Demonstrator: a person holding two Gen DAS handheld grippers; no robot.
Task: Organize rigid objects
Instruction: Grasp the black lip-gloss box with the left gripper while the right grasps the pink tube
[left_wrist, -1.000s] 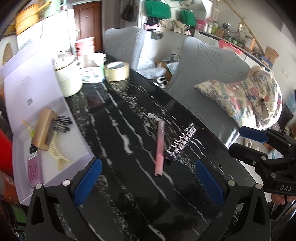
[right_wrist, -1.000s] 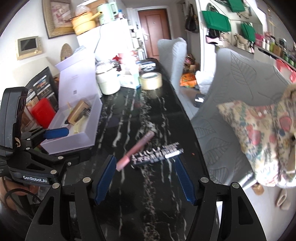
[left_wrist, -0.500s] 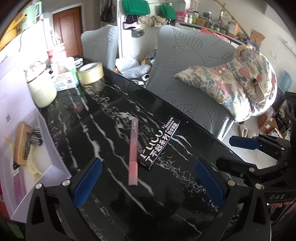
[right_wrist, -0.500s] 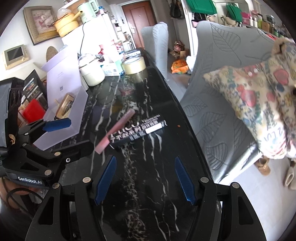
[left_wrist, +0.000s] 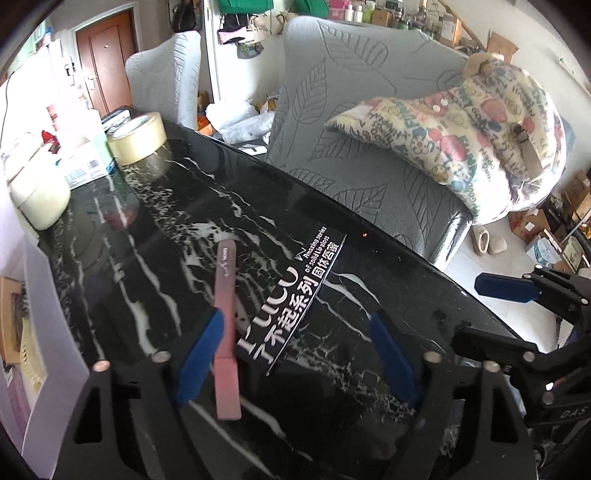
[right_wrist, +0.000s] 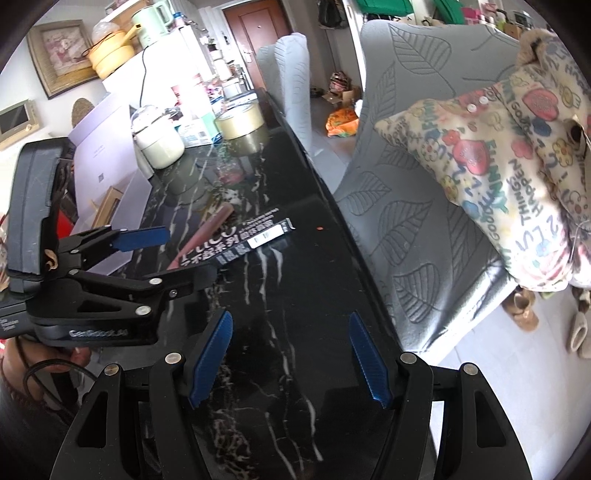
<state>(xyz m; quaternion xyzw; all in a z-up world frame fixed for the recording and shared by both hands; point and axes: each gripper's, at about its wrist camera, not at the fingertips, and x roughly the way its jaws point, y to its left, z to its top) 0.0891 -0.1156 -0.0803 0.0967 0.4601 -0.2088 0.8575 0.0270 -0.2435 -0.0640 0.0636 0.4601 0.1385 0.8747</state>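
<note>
A pink lip gloss tube (left_wrist: 226, 317) lies on the black marble table (left_wrist: 177, 206), beside a black lip gloss box (left_wrist: 295, 299) with white lettering. My left gripper (left_wrist: 295, 350) is open, low over the table, with the tube's near end and the box's near end between its blue pads. In the right wrist view the left gripper (right_wrist: 177, 251) spans the tube (right_wrist: 207, 232) and box (right_wrist: 243, 243). My right gripper (right_wrist: 291, 354) is open and empty, above the table's near end.
An open lilac box (left_wrist: 33, 332) with a comb and small items stands at the left. A tape roll (left_wrist: 136, 140), a white pot (left_wrist: 37, 195) and a carton stand at the table's far end. Grey chairs (left_wrist: 362, 122) and a floral cushion (left_wrist: 480, 129) flank the right edge.
My left gripper has moved forward and down onto the tube and box, which now lie between its pads. The right gripper has shifted right and back a little.
</note>
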